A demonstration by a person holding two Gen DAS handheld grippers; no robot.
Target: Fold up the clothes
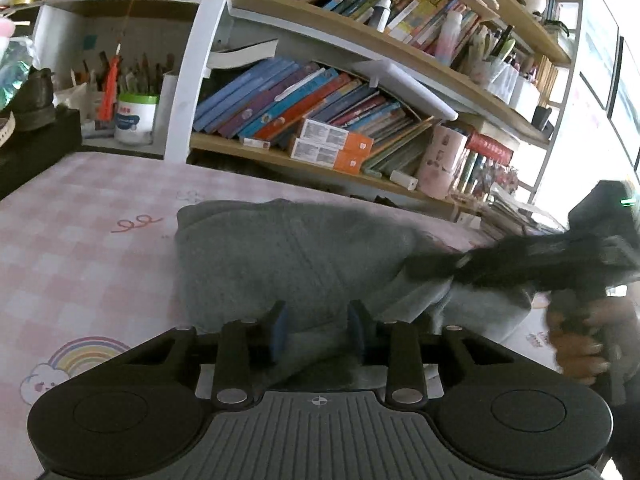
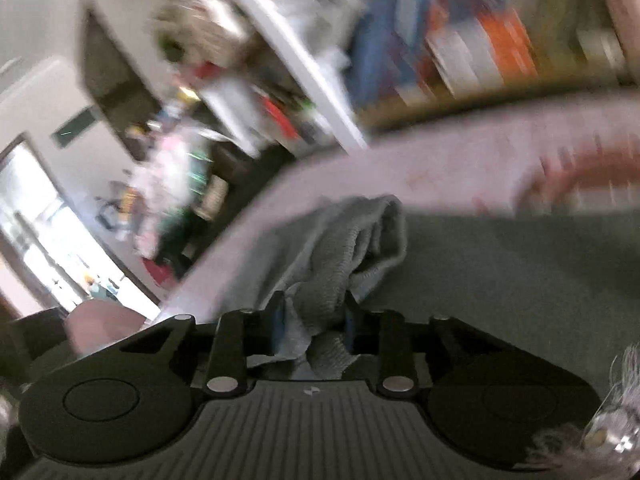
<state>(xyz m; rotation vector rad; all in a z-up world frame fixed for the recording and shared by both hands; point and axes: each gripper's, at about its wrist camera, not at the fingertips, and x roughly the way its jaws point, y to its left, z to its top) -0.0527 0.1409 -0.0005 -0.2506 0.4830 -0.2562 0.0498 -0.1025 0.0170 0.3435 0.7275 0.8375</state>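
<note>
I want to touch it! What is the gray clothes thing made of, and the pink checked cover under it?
The gray garment looks like soft knitted fleece or sweatshirt cotton: matte, fuzzy, with a ribbed edge in the right wrist view. The pink checked cover looks like smooth printed cloth or plastic sheet, flat with cartoon rainbows; which one is unclear.

Left gripper [image 1: 320, 330] narrowed around cloth, right gripper [image 2: 312, 326] clamped on cloth

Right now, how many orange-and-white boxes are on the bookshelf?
2: upper orange-and-white cardboard box stacked on the lower orange-and-white cardboard box, lowest wooden bookshelf. Others may be hidden.
</note>
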